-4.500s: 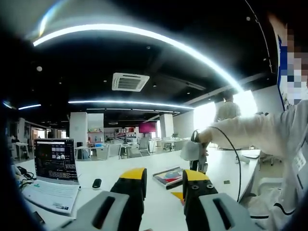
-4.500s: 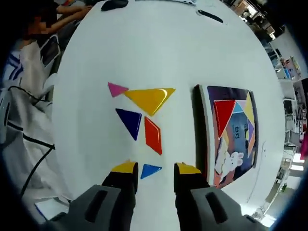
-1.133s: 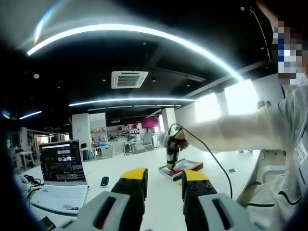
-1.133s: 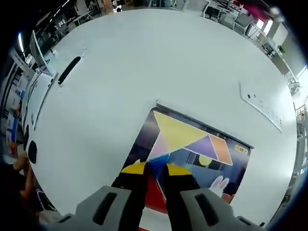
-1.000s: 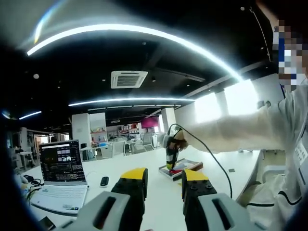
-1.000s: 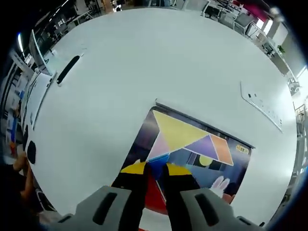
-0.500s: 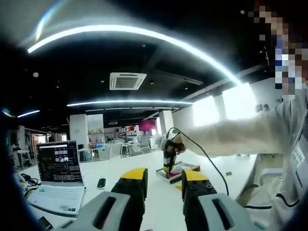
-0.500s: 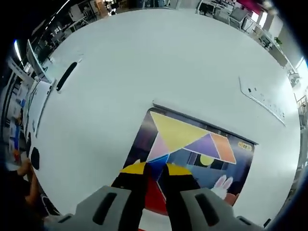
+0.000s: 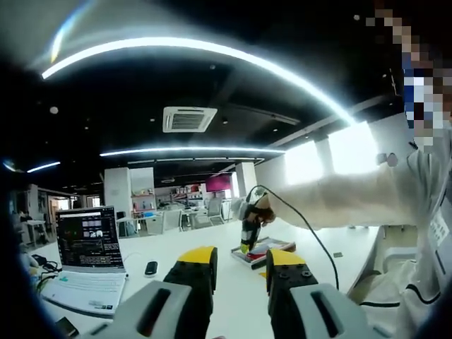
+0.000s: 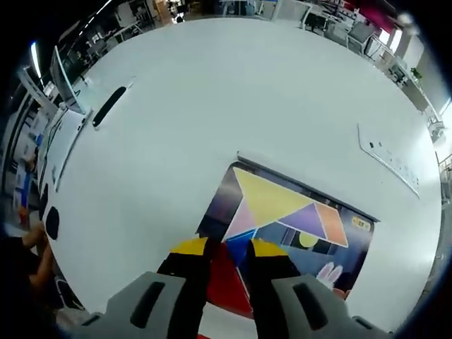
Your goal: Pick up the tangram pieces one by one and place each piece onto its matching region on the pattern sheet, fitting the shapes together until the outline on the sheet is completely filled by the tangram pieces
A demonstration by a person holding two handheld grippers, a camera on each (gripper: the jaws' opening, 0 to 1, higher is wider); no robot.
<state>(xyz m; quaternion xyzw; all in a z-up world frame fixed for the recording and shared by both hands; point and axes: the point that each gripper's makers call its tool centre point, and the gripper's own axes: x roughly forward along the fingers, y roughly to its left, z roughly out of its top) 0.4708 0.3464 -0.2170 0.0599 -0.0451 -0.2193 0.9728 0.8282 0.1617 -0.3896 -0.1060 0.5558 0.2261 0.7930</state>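
Note:
In the right gripper view I look down on the dark pattern sheet (image 10: 332, 233) on the white table (image 10: 212, 92). It shows printed yellow, pink, purple and orange regions. A small blue triangle (image 10: 238, 247) lies on the sheet, just above the red triangle piece (image 10: 226, 279). It sits in the gap between the jaws of my right gripper (image 10: 229, 248), which stand slightly apart. My left gripper (image 9: 241, 258) is held level and open with nothing in it. Across the table, a hand holds the right gripper (image 9: 248, 229) over the sheet (image 9: 265, 248).
A laptop (image 9: 85, 244) and a black mouse (image 9: 151, 268) sit on the table at the left. In the right gripper view, a slim black object (image 10: 109, 106) and a white strip (image 10: 388, 159) lie beyond the sheet. A person's sleeve (image 9: 353, 201) reaches in from the right.
My right gripper's jaws have spread a little, freeing the blue triangle onto the sheet, and the view has drawn back slightly. The left gripper has hardly moved.

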